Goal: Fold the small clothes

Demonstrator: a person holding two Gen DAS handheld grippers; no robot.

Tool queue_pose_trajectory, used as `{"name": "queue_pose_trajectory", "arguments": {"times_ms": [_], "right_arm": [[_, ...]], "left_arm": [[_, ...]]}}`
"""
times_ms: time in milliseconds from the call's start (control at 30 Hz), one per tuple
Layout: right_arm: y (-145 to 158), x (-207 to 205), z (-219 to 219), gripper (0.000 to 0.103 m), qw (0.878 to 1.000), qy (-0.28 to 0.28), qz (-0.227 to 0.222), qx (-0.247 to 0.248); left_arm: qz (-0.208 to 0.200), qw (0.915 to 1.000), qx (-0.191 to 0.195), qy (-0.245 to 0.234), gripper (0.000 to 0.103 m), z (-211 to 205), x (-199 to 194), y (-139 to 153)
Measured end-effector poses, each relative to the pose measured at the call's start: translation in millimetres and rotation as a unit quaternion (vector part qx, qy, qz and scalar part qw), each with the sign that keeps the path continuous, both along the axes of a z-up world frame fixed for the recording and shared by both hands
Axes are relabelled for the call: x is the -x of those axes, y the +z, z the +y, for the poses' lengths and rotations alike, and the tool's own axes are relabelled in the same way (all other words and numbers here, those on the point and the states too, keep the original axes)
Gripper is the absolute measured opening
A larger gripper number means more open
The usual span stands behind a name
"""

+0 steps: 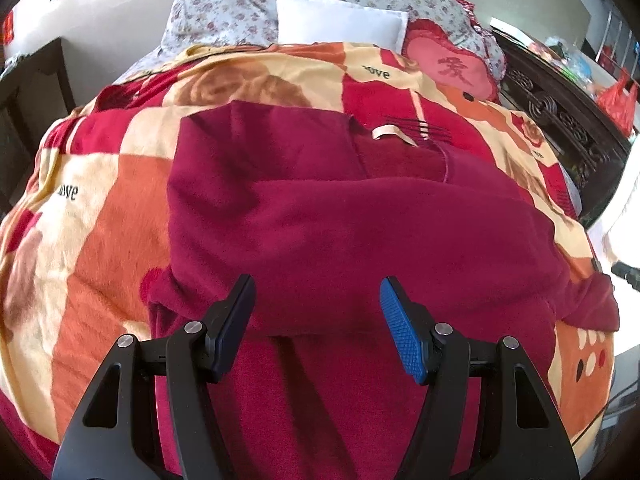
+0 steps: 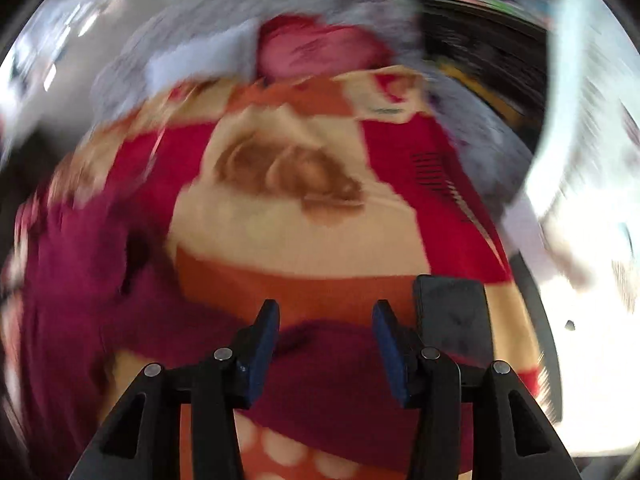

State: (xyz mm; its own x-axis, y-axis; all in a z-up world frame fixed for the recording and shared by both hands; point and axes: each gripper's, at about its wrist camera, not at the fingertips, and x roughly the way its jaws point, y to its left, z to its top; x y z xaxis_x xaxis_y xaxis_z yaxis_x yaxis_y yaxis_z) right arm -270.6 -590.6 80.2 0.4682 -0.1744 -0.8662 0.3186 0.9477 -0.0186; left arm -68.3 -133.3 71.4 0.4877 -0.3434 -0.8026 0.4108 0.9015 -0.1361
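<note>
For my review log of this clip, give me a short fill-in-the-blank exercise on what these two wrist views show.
1. The dark red garment lies on a patterned ____.
2. The left gripper has its jaws ____, with nothing between them.
3. Beyond the blanket, beside the white pillow, sits a pink cushion shaped like a ____.
4. The ____ wrist view is smeared by motion blur.

Missing words: blanket; open; heart; right

A home bedroom: bed with patterned blanket (image 1: 100,208) and floral pillows (image 1: 224,12).
</note>
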Motion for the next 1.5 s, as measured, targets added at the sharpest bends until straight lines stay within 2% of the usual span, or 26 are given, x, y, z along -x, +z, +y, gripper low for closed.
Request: {"name": "queue_pose_trajectory", "arguments": {"times_ms": [100, 233, 433, 500, 567, 600, 667, 833, 900, 1033, 1167, 1267, 1333, 1400, 1500], "right_arm": [[-10, 2, -12, 0.047, 0.998, 0.035, 0.05, 0.004], [-26, 3, -31, 0.049, 0.995, 0.058, 0.086, -0.004], [-44, 2, -45, 0.05, 0.993, 0.069, 0.095, -0.031], [-44, 4, -39, 0.048, 0.994, 0.069, 0.082, -0.021], [-42, 7, -29, 0.024, 0.994, 0.074, 0.08, 0.009], [-40, 8, -23, 0.018, 0.994, 0.074, 0.078, 0.037], [-31, 11, -12, 0.012, 0.992, 0.078, 0.066, 0.067], [18, 10, 26, 0.01, 0.979, 0.085, 0.018, 0.184], [49, 2, 47, 0.009, 0.969, 0.088, -0.024, 0.228], [98, -22, 94, 0.009, 0.952, 0.112, -0.111, 0.263], [127, -60, 166, 0.009, 0.933, 0.176, -0.192, 0.249], [130, -85, 221, 0.009, 0.915, 0.233, -0.237, 0.228], [120, -106, 255, 0.009, 0.908, 0.264, -0.258, 0.197], [100, -130, 287, 0.009, 0.909, 0.296, -0.252, 0.151], [72, -160, 316, 0.01, 0.926, 0.317, -0.185, 0.09]], "left_arm": [[0.01, 0.9999, -0.002, 0.002, 0.065, -3, -1, -6], [0.028, 0.9996, -0.006, -0.001, 0.065, -12, 2, -14], [0.021, 0.9993, -0.027, -0.015, 0.065, -24, 10, -15], [0.021, 0.9994, -0.022, -0.013, 0.065, -23, 10, -14], [0.022, 0.9996, -0.018, -0.01, 0.065, -23, 9, -13], [0.022, 0.9996, -0.017, -0.01, 0.065, -23, 8, -12], [0.022, 0.9996, -0.013, -0.011, 0.065, -21, 8, -10], [0.016, 0.9998, -0.002, -0.007, 0.065, -13, 9, -3], [0.017, 0.9998, 0.007, -0.001, 0.065, -7, 8, 0], [0.01, 0.9996, 0.025, 0.01, 0.065, 9, 9, 11], [-0.002, 0.9987, 0.044, 0.024, 0.065, 30, 8, 24], [-0.011, 0.9974, 0.059, 0.041, 0.065, 48, 6, 32], [-0.015, 0.9961, 0.067, 0.055, 0.065, 62, 3, 36], [-0.016, 0.995, 0.071, 0.068, 0.065, 74, 0, 38], [-0.014, 0.9939, 0.073, 0.081, 0.065, 88, -5, 40]]}}
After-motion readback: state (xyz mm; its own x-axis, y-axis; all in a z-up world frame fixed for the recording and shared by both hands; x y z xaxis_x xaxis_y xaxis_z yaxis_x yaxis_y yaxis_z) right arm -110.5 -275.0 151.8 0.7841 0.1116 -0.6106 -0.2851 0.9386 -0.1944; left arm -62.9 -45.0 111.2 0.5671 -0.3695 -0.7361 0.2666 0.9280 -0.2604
